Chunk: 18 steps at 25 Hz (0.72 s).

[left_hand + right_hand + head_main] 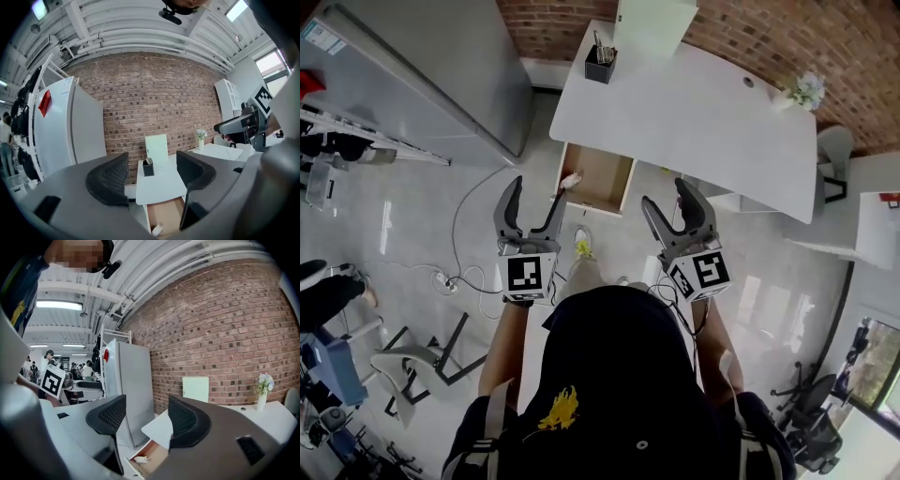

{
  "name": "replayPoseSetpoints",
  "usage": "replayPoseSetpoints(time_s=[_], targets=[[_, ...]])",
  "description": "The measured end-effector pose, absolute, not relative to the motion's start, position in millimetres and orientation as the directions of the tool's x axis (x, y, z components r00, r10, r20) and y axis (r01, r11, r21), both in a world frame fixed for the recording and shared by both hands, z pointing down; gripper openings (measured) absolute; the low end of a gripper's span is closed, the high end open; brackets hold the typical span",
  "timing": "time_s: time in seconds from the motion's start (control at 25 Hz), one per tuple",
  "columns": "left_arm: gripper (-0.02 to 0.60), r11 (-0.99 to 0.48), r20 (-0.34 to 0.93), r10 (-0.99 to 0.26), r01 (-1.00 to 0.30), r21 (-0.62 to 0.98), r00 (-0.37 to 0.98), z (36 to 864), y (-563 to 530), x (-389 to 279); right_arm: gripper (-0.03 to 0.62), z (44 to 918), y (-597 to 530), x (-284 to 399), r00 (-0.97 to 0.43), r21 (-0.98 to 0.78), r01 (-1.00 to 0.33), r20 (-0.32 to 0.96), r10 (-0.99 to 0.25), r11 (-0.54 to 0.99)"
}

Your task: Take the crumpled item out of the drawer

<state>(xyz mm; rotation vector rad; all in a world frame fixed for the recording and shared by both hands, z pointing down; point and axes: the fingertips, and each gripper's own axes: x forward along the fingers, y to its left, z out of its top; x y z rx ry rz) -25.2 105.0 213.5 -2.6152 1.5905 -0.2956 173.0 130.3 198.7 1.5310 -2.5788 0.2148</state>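
A wooden drawer [606,174] stands pulled out from under the white desk [694,112]. A small white crumpled item [571,180] lies in its front left corner, also seen in the left gripper view as the crumpled item [157,229] and in the right gripper view as the crumpled item [141,459]. My left gripper [535,200] hangs open just short of the drawer's front, near that corner. My right gripper [670,203] is open too, to the drawer's right. Both hold nothing.
A black pen holder [600,64] and a white board [654,23] stand at the desk's back; a small flower vase [804,92] sits at its right end. A grey cabinet [431,75] stands left. Cables [464,272] and a chair [412,366] lie on the floor.
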Motion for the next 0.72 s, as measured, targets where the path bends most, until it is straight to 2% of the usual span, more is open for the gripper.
replayPoseSetpoints(time_s=[0.44,0.72], targets=[[0.336,-0.538,0.252,-0.827,-0.838,-0.095,0.502,286,29,-67,0.307,257,69,110,-0.513,-0.12,-0.856,0.318,-0.797,0.503],[0.336,-0.544,0.358,-0.794,-0.837,-0.056,0.492,378,0,-66,0.307,357,50,81,-0.588,-0.154,-0.79,0.464,-0.663,0.593]])
